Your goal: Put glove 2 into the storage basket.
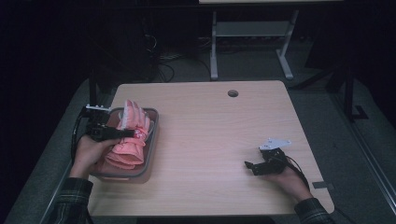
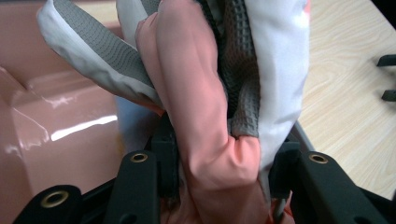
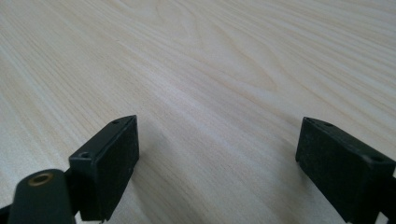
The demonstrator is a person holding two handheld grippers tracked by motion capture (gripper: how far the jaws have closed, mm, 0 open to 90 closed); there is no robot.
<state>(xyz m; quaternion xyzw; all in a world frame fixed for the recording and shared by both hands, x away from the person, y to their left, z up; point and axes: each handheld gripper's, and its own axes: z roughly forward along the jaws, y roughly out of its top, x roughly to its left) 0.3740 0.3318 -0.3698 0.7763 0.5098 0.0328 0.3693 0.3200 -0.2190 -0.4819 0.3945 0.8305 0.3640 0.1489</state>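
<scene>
A pink and white glove [image 1: 127, 140] with grey grip patches lies bunched in a shallow grey bin [image 1: 152, 135] at the table's left side. My left gripper [image 1: 132, 134] reaches into the bin from the left and is shut on a fold of the glove [image 2: 205, 107], with pink fabric squeezed between both pads and the bin's glossy wall [image 2: 56, 121] behind it. My right gripper [image 1: 250, 166] rests low over the bare wooden table [image 1: 215, 135] near the front right. Its jaws stand wide open over the wood grain with nothing between them [image 3: 217, 154].
A round cable hole [image 1: 232, 93] sits near the table's far edge. A small grey tape mark [image 1: 322, 185] lies at the front right corner. Behind the table stand the white legs of another desk [image 1: 214, 51], amid cables on a dark floor.
</scene>
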